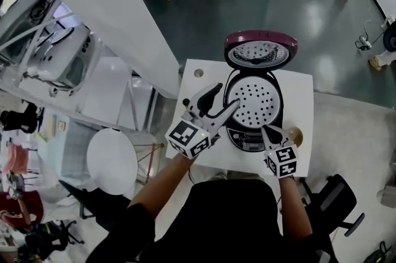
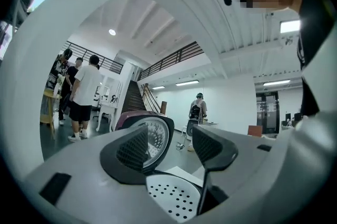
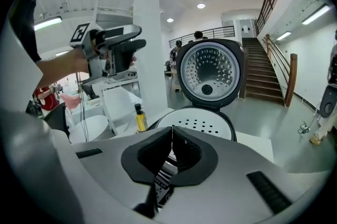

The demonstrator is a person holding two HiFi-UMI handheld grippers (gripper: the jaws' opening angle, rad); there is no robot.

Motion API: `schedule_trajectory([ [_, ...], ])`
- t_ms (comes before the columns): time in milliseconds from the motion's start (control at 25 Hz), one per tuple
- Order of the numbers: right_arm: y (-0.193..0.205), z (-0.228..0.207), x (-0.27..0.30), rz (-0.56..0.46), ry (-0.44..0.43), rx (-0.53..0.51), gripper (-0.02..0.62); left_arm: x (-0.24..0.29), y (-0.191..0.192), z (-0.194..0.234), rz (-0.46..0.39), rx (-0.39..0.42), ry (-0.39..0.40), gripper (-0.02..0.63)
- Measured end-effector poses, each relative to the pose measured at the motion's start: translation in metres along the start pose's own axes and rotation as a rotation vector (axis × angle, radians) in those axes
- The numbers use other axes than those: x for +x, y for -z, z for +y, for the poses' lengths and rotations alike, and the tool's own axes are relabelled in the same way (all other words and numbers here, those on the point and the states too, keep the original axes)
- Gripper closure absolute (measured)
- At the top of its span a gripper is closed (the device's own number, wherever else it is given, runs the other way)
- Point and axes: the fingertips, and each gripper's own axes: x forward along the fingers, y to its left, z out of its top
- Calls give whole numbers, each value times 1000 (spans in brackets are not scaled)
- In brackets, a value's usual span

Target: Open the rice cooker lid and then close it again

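Currently the rice cooker (image 1: 230, 108) stands on the white table (image 1: 303, 91), toward its far edge, with its control panel (image 1: 244, 139) facing the person. Its lid (image 1: 260, 50) is fully open. It stands upright on the rear hinge, with the maroon shell outward and the silver inner plate facing forward. Inside the body, a white perforated tray (image 1: 255, 98) sits exposed.

The left gripper (image 1: 226, 95) is held above the left rim of the cooker body and points across the open pot. In the left gripper view its jaws are spread apart and grasp nothing. The lid (image 2: 155, 136) and the tray (image 2: 171, 196) show through the gap, beyond the pads.

The right gripper (image 1: 266, 132) sits at the front right of the cooker, just beside the control panel, tilted downward. In the right gripper view its jaws are pressed together pad to pad, with nothing clamped between them. Beyond them the open lid (image 3: 210, 72) faces the camera.

A small round tan object (image 1: 296, 135) lies on the table just to the right of this gripper. It is too small to identify, and is possibly a cap or knob. A yellow bottle (image 3: 140, 118) shows to the left of the cooker in the right gripper view. People (image 2: 84, 96) stand on the floor in the background.
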Motion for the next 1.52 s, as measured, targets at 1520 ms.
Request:
schedule_trajectory([
  [1520, -5, -24, 32, 6, -59, 151, 595, 177, -39, 118, 158, 119, 131, 364],
])
